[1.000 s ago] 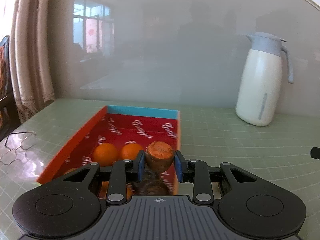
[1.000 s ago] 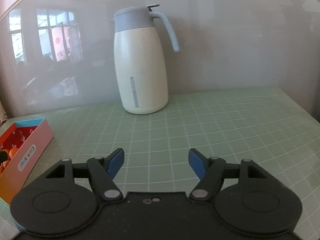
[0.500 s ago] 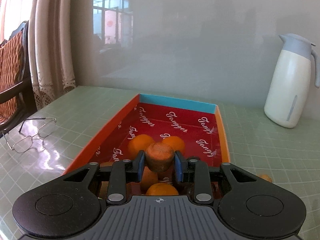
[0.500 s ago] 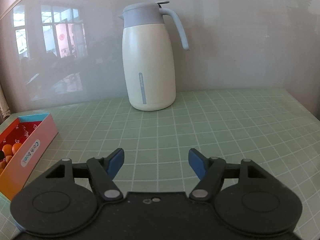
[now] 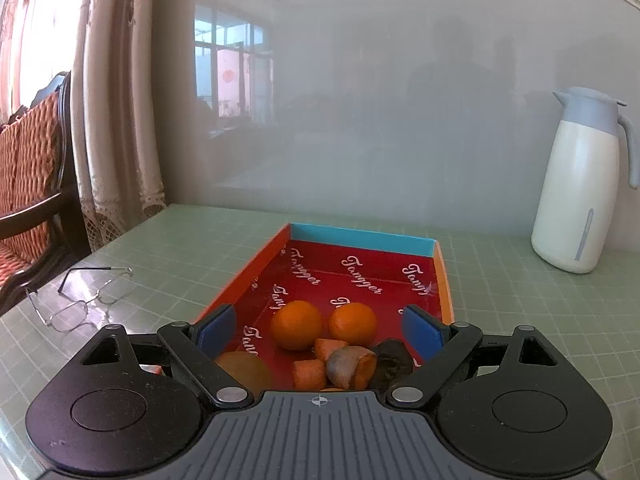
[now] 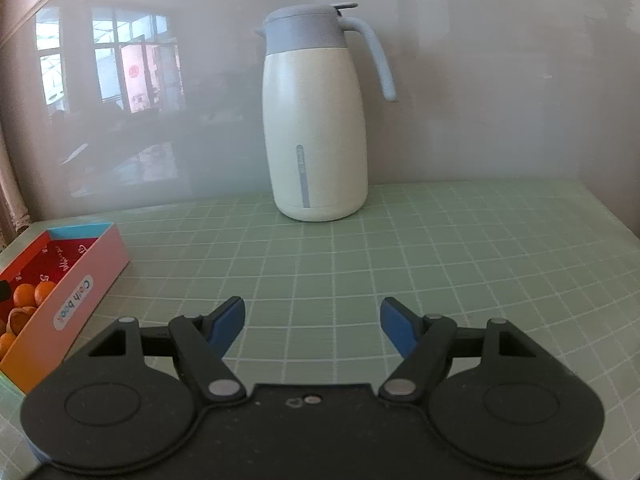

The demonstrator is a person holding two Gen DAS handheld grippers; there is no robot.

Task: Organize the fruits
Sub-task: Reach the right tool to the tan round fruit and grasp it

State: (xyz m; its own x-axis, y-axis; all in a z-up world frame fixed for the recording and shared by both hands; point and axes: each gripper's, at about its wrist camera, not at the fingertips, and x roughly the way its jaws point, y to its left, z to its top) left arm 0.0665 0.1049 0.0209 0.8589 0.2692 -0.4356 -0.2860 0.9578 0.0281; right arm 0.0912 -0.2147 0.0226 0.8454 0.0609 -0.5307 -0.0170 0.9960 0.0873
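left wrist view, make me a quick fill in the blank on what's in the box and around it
1. The two whole oranges lie inside the ____ box.
2. Left of the box, on the table, lies a pair of ____.
3. The left hand-held gripper has just opened its jaws and grips ____.
4. The white jug stands to the ____ of the box.

Missing words: red; glasses; nothing; right

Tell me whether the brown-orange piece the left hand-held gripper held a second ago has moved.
Yes. The brown-orange piece now lies in the red box, below the just-opened left hand-held gripper.
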